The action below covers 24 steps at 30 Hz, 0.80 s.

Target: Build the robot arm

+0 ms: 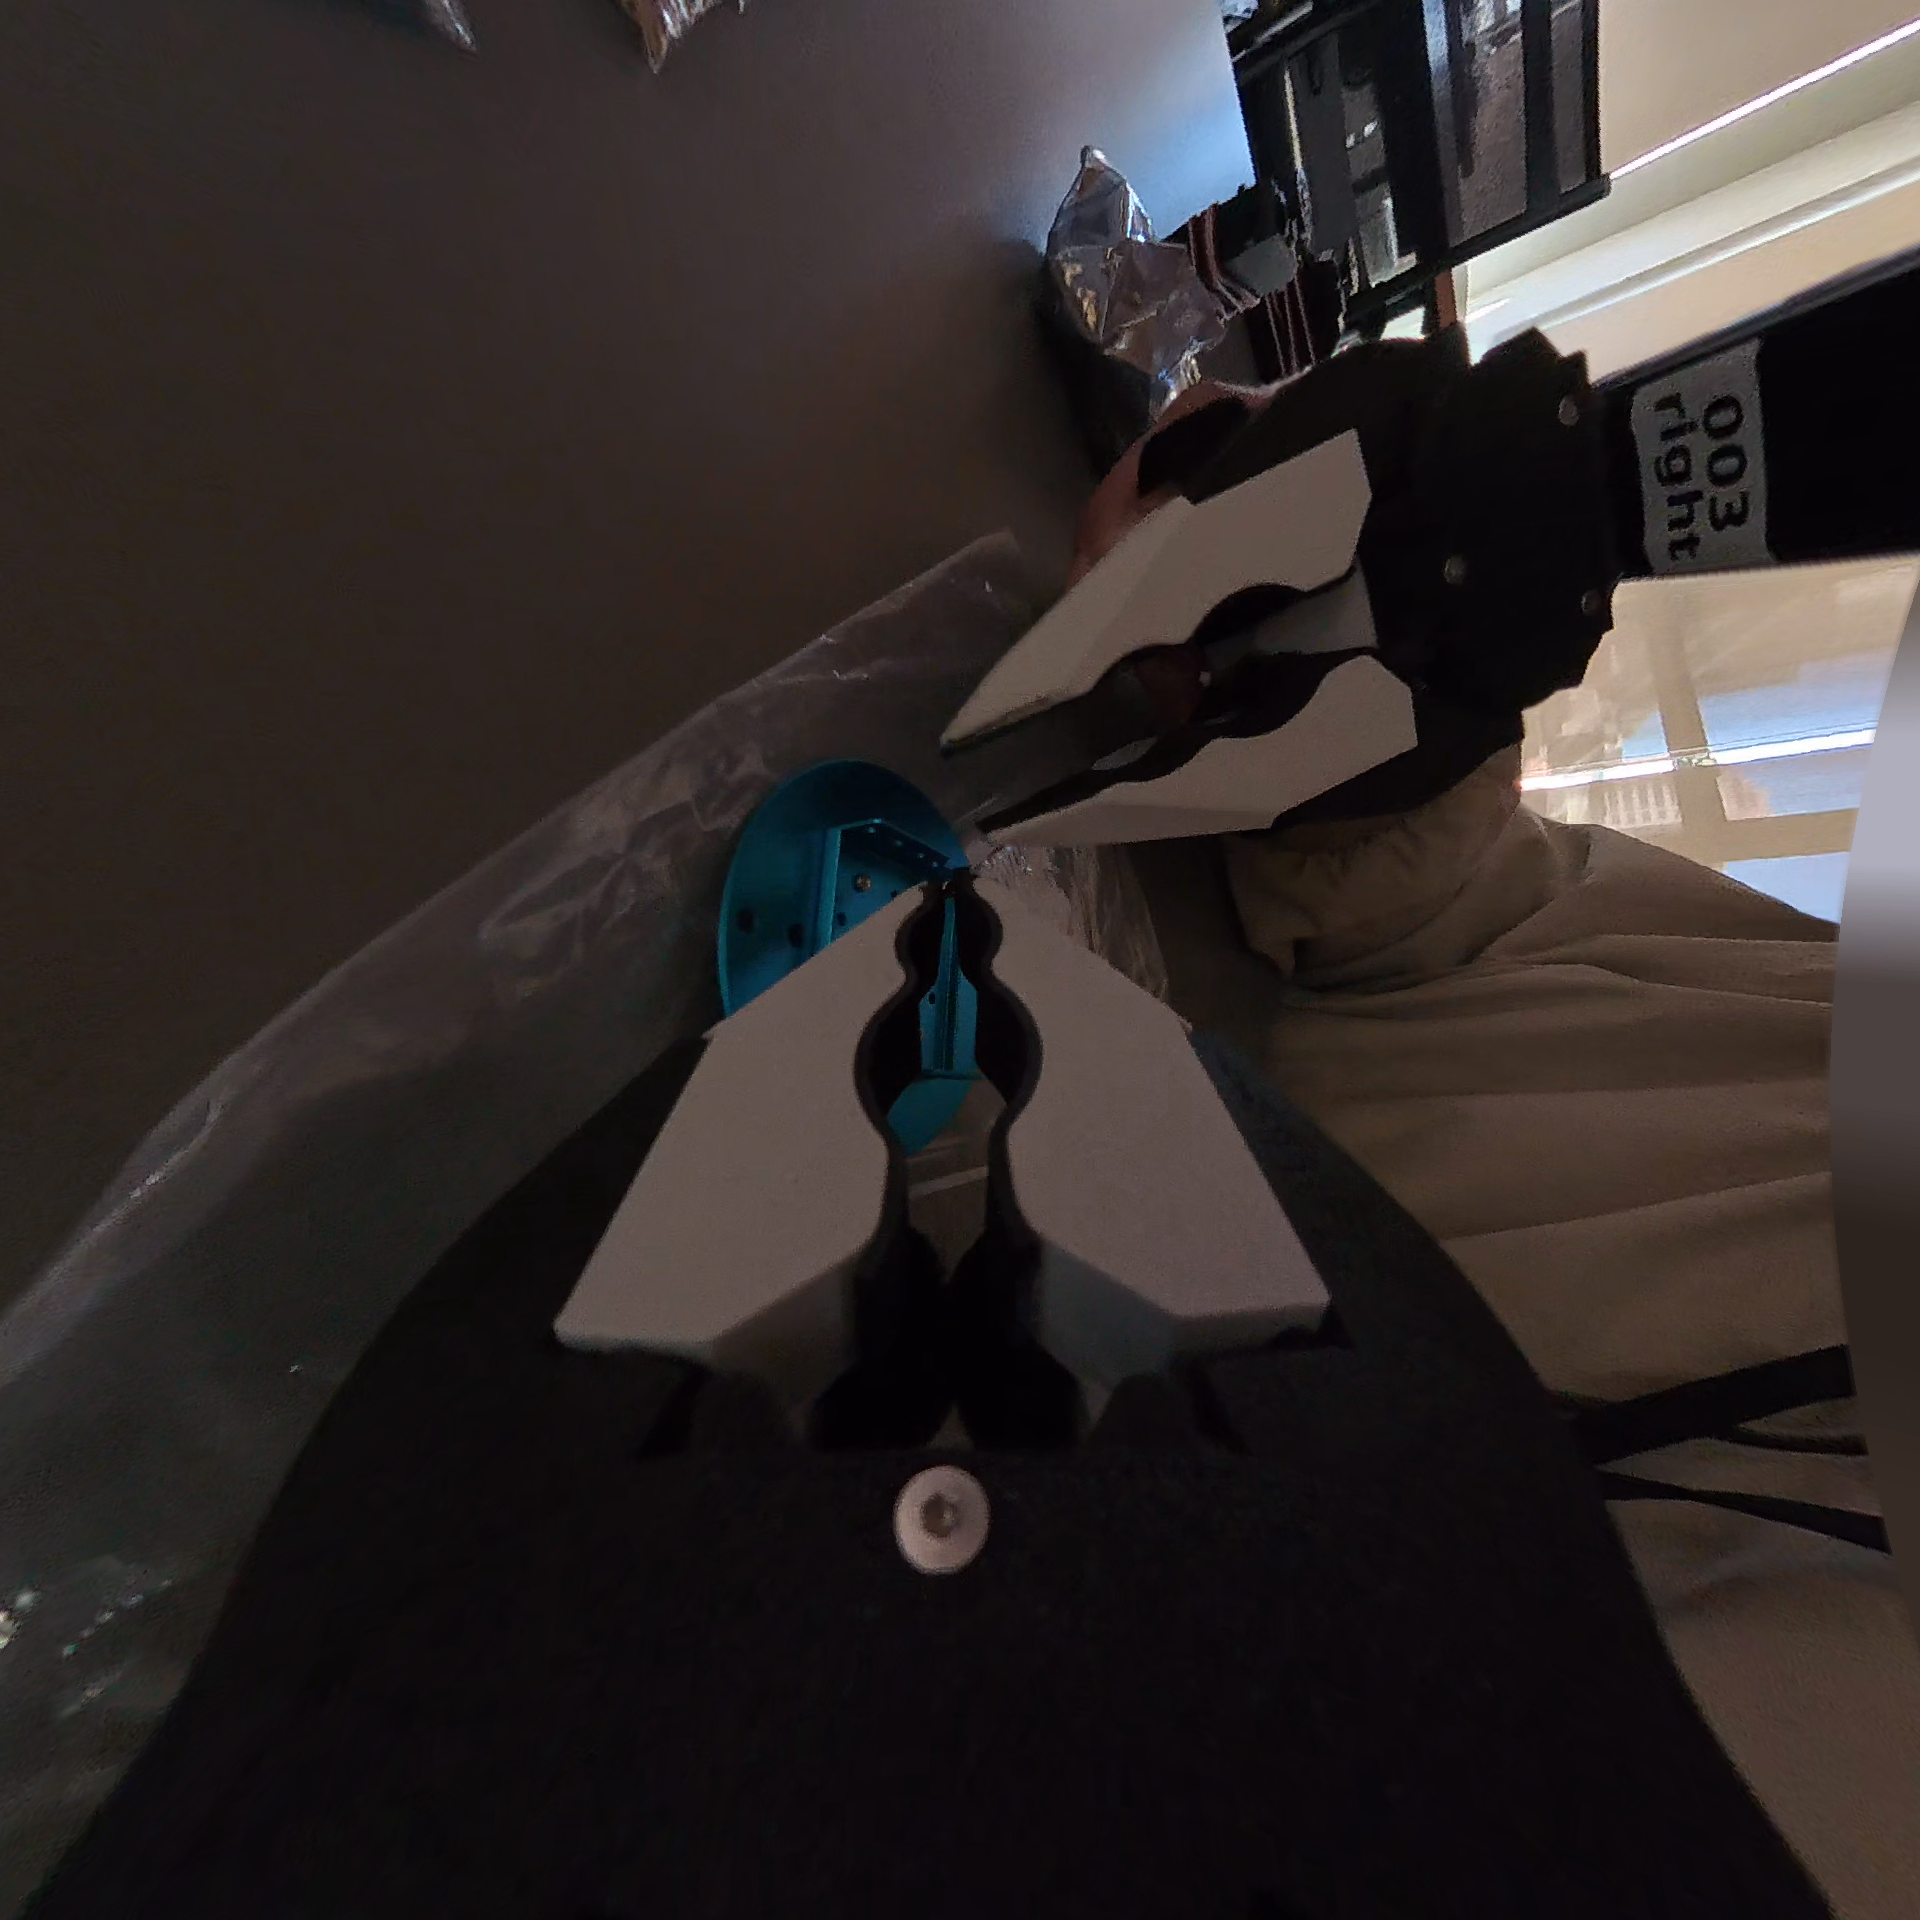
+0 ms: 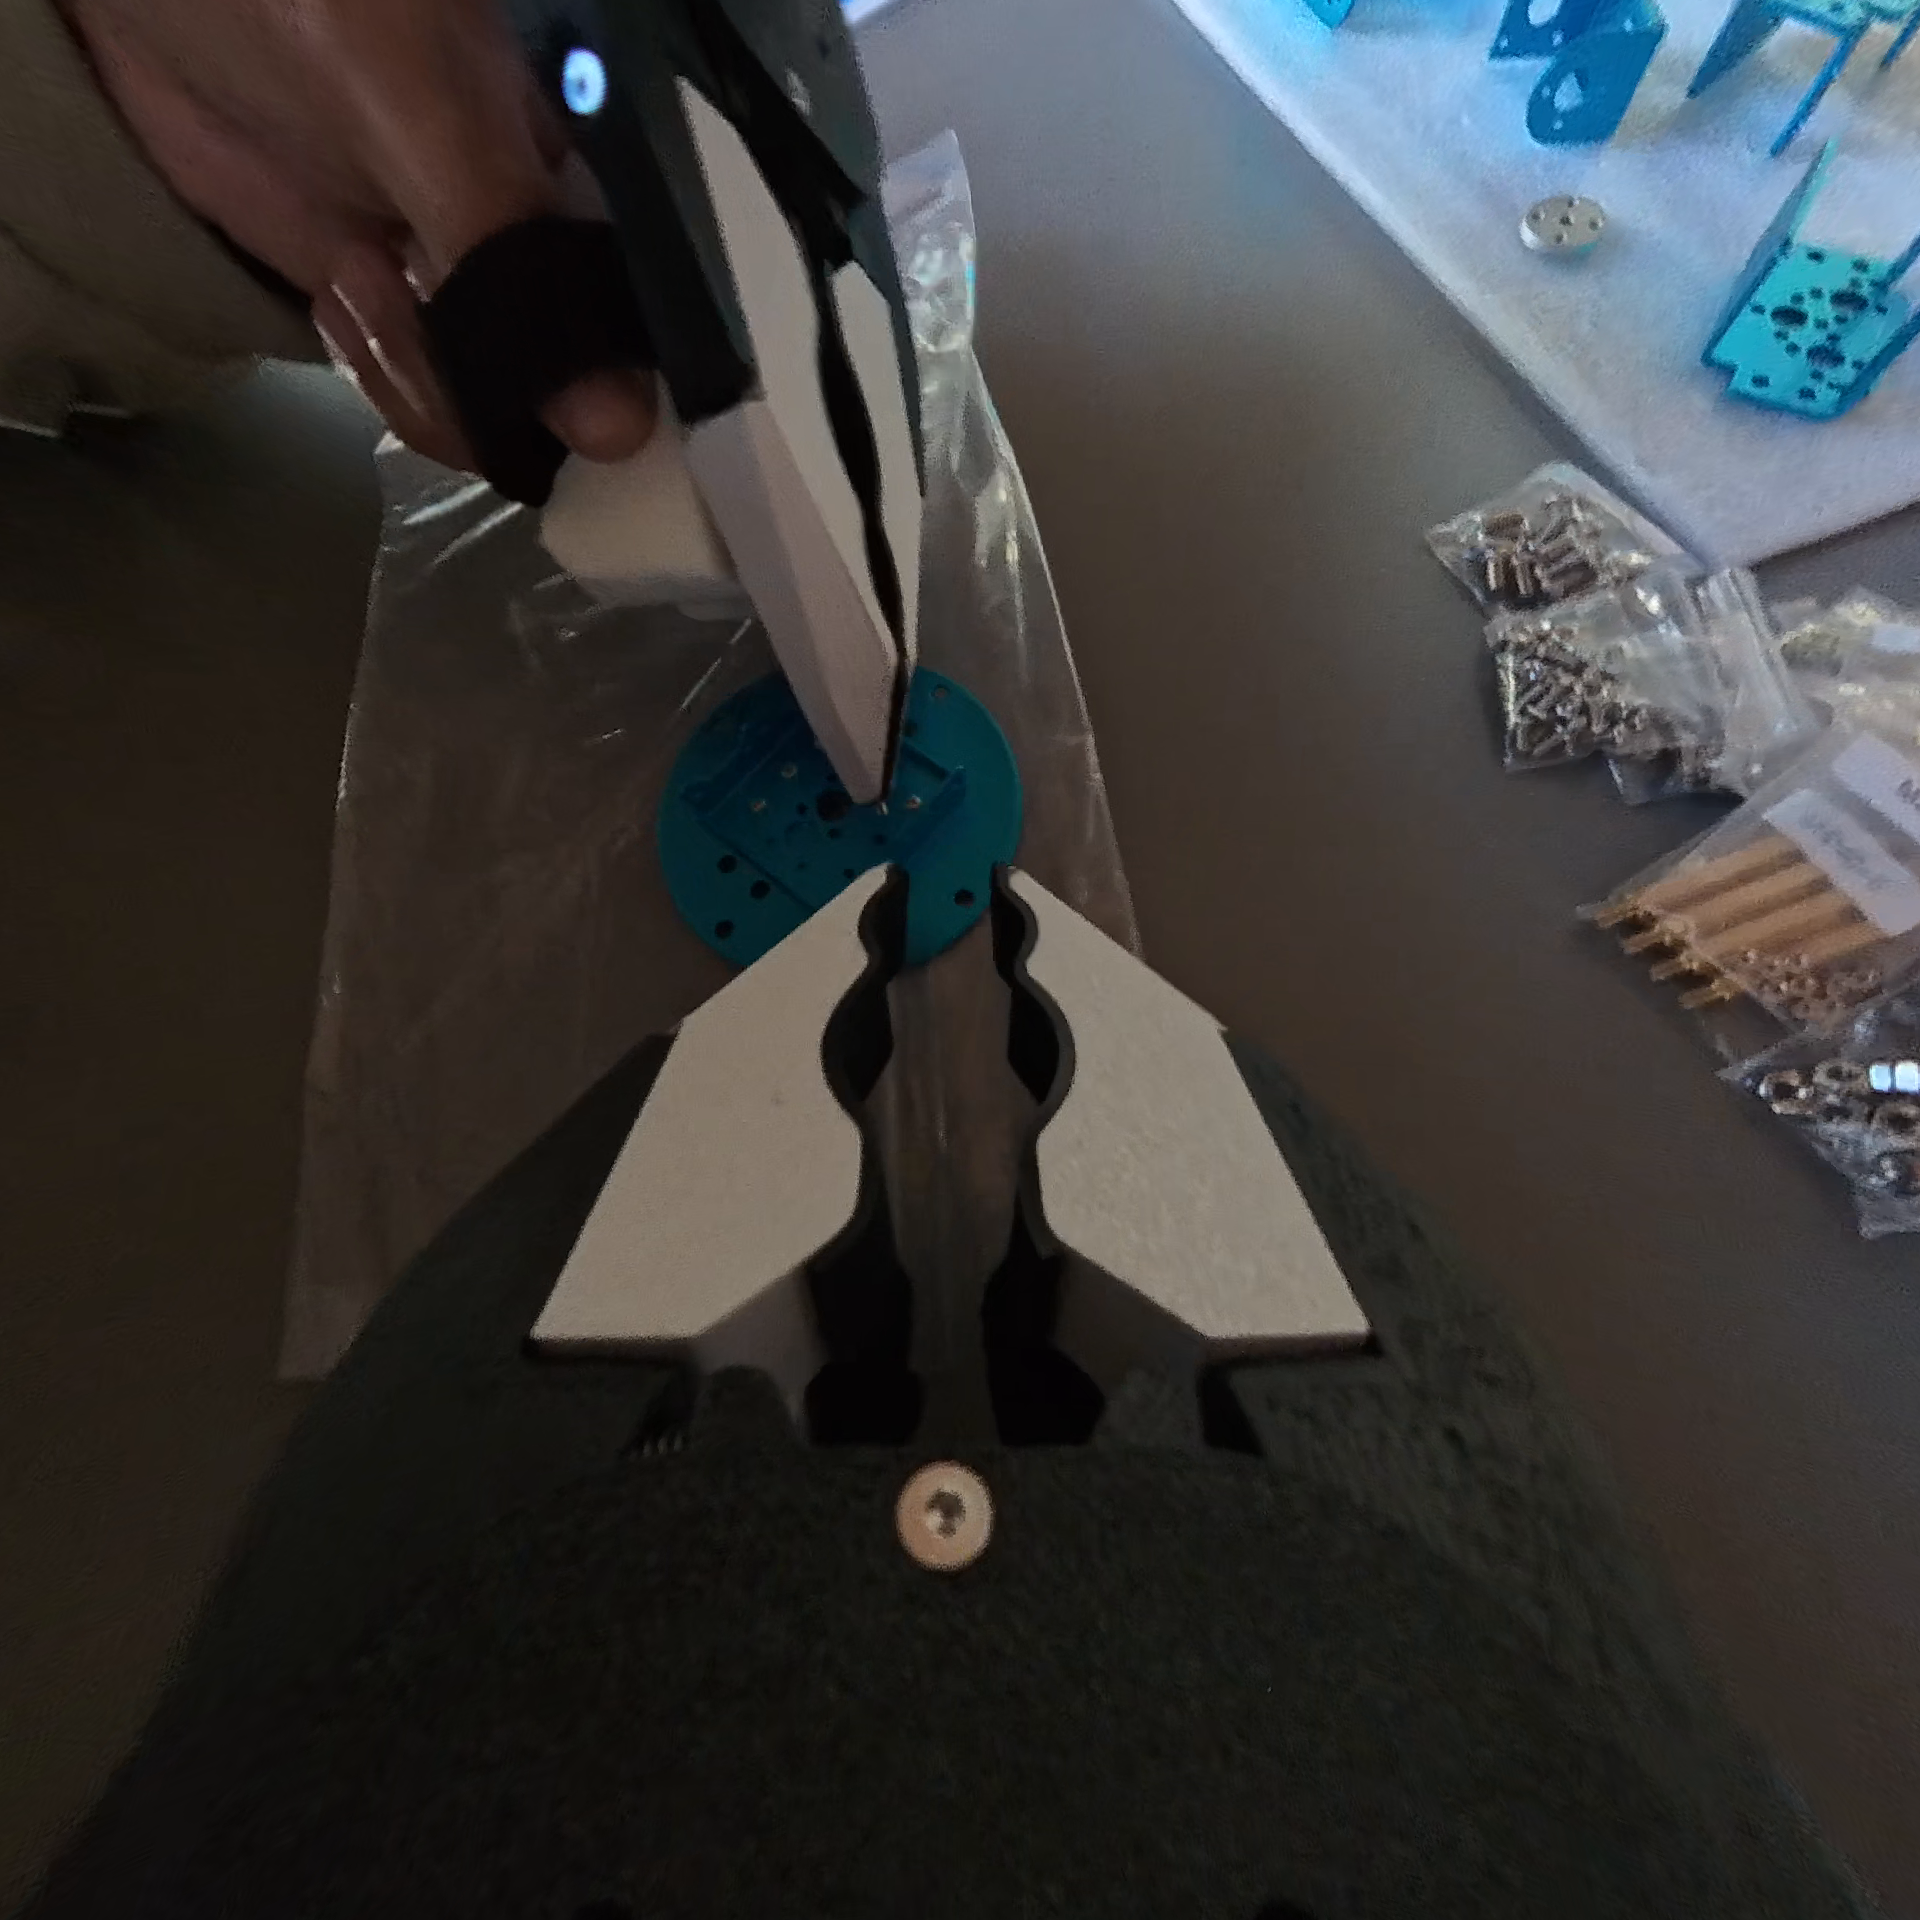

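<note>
A person's hand (image 2: 343, 208) at the upper left holds the left gripper (image 2: 883, 790), which reaches down steeply over a clear plastic bag (image 2: 468, 935) lying flat on the dark table (image 2: 1299, 727). Its jaws are pressed together along their length, and the tip sits just above or on a teal channel bracket (image 2: 748, 821). A tiny bright speck shows at the tip, too small to identify, so whether anything is pinched there cannot be told.

The bracket sits on a round teal perforated disc (image 2: 727, 883), which rests on the plastic bag near the middle of the right wrist view. In the left wrist view the disc shows edge-on just beyond the closed fingertips.

The right gripper (image 2: 948, 878) comes in from below with its jaws a narrow gap apart. The near rim of the disc shows through that gap, and nothing is visibly clamped. Its tips are close to the left gripper's tip, over the same disc.

To the right, well apart from the disc, lie small bags of screws (image 2: 1558, 561), a bag of brass standoffs (image 2: 1745, 925) and a bag of nuts (image 2: 1849, 1112). Beyond them, a white mat (image 2: 1507, 260) carries more teal brackets (image 2: 1808, 343) and a silver hub (image 2: 1562, 223).
</note>
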Tool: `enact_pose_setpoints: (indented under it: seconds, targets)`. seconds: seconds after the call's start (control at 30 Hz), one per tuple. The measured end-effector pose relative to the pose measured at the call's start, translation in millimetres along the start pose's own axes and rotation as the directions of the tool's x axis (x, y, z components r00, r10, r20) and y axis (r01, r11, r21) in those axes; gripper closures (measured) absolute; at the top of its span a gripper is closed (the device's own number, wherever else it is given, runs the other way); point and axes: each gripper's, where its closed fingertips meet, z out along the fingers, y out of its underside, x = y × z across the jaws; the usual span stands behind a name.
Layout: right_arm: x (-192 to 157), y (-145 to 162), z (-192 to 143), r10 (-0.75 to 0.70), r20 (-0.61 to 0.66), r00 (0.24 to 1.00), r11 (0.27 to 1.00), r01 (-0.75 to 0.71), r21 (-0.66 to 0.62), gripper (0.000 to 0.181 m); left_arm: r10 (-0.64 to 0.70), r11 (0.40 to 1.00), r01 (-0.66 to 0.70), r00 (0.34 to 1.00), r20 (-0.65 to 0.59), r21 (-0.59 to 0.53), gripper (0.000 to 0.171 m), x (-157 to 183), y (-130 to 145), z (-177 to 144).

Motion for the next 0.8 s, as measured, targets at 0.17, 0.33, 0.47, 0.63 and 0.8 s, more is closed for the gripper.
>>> enact_pose_setpoints:
  seconds: [0.17,0.33,0.47,0.63,0.8]
  targets:
    - [-14,-4,2,-0.060,0.044,0.997,0.998,0.059,0.013,0.172,0.001,0.999,-0.001,1.000,0.000,-0.043,0.171,1,6,6]
    - [-20,5,5,-0.069,0.062,0.996,0.997,0.071,-0.038,0.175,-0.002,0.999,0.004,1.000,0.026,-0.050,0.171,-3,8,8]
    - [-20,5,6,-0.052,0.075,0.996,0.998,0.054,-0.036,0.176,0.000,0.999,0.002,0.999,0.048,-0.048,0.170,-5,5,7]
    - [-19,5,5,-0.036,0.080,0.996,0.999,0.039,-0.038,0.175,0.027,0.997,-0.020,0.997,0.077,-0.079,0.170,-6,6,8]
    - [-19,5,5,-0.035,0.079,0.996,0.999,0.039,-0.038,0.175,0.044,0.996,-0.034,0.993,0.111,-0.087,0.170,-8,4,7]
